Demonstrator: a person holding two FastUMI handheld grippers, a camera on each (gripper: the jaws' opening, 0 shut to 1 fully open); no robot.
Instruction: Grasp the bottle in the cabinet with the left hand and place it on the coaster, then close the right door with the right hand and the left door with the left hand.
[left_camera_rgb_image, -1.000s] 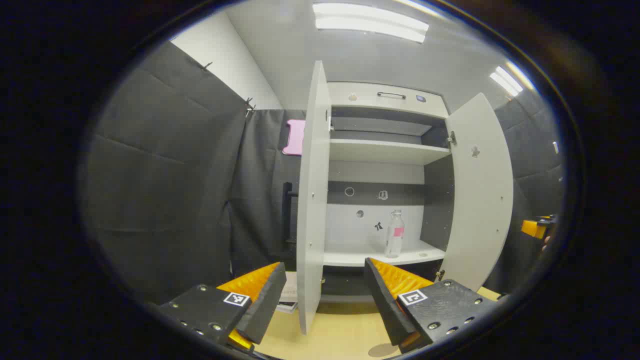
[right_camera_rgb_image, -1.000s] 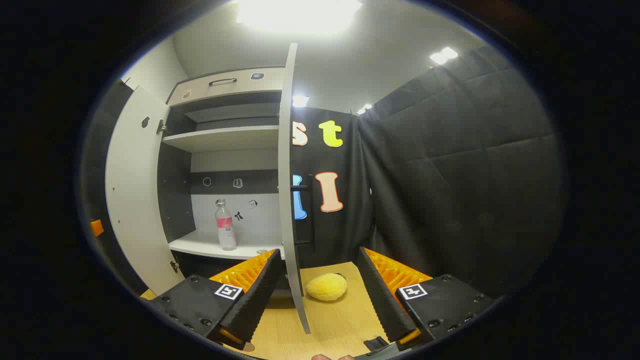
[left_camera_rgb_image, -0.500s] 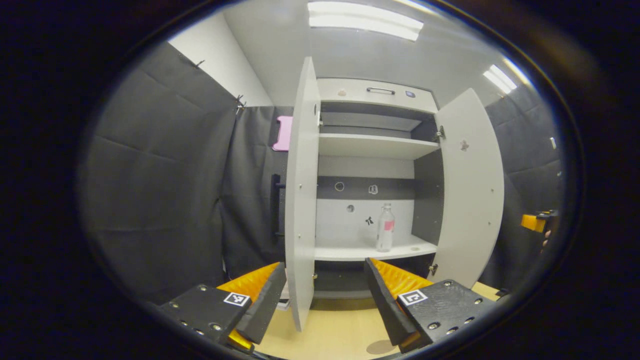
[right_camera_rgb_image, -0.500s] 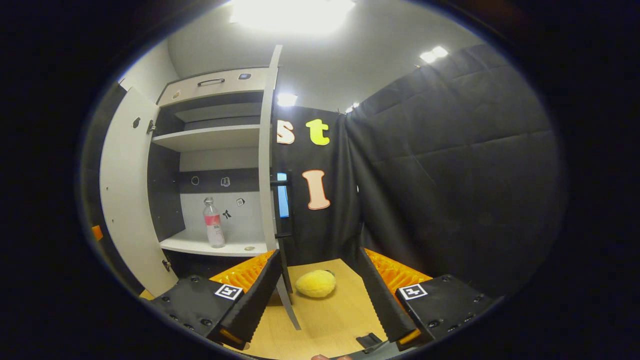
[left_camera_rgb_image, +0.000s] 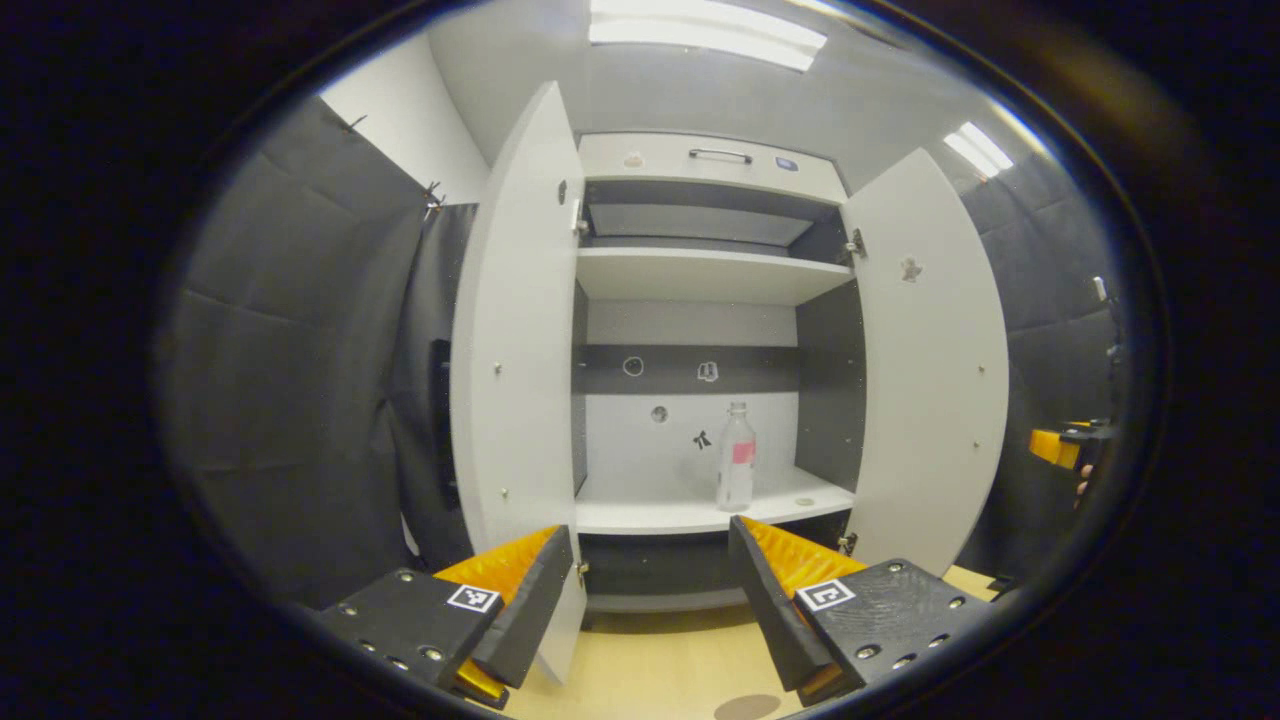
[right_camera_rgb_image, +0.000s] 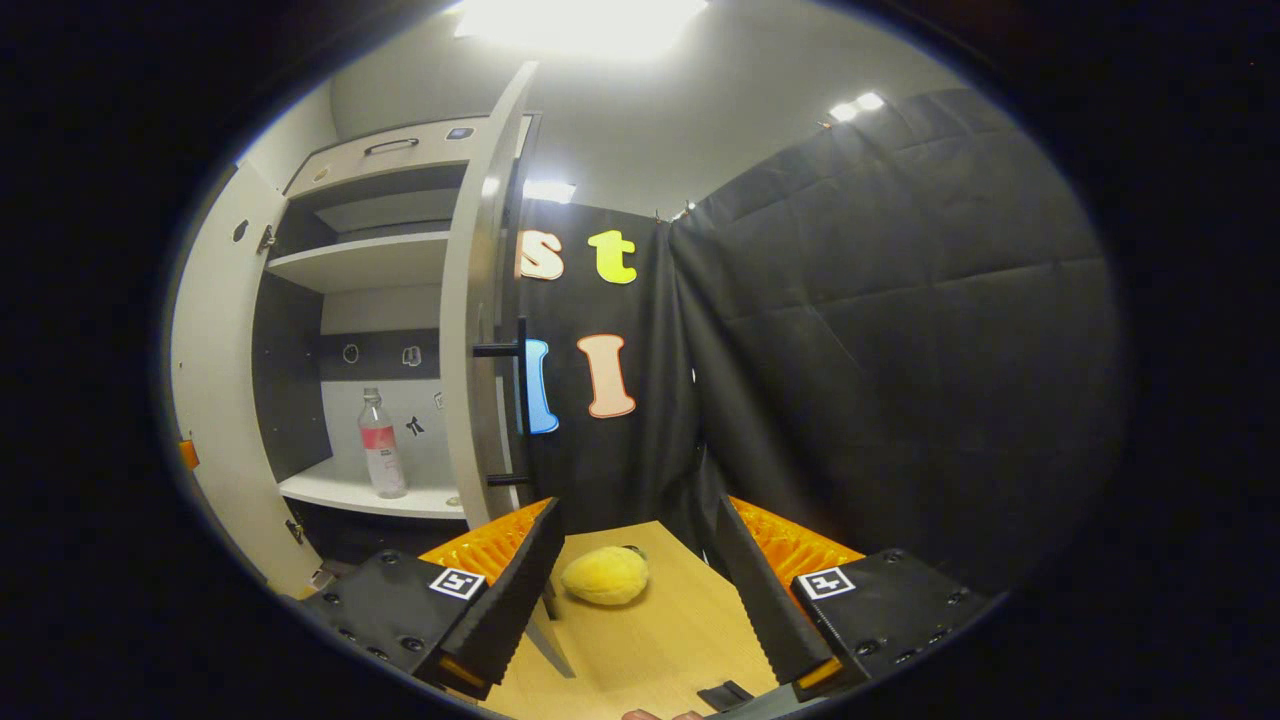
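Note:
A clear bottle (left_camera_rgb_image: 736, 457) with a pink label stands upright on the lower shelf (left_camera_rgb_image: 690, 515) of the white cabinet, whose two doors are wide open. My left gripper (left_camera_rgb_image: 650, 560) is open and empty, low in front of the cabinet and well short of the bottle. A round brown coaster (left_camera_rgb_image: 745, 707) lies on the wooden table just under it. In the right gripper view the bottle (right_camera_rgb_image: 381, 445) shows past the right door (right_camera_rgb_image: 470, 330) and its black handle (right_camera_rgb_image: 520, 400). My right gripper (right_camera_rgb_image: 635, 560) is open and empty, beside that door's outer edge.
The left door (left_camera_rgb_image: 510, 380) and right door (left_camera_rgb_image: 930, 370) flank the opening. A yellow soft toy (right_camera_rgb_image: 604, 577) lies on the table (right_camera_rgb_image: 660, 640) near the right door's foot. Padded black walls close in on both sides. The other gripper (left_camera_rgb_image: 1060, 447) shows far right.
Both views have swung, so the cabinet has slid left in each. The left door's inner face now shows in the left gripper view. The bottle has stayed put.

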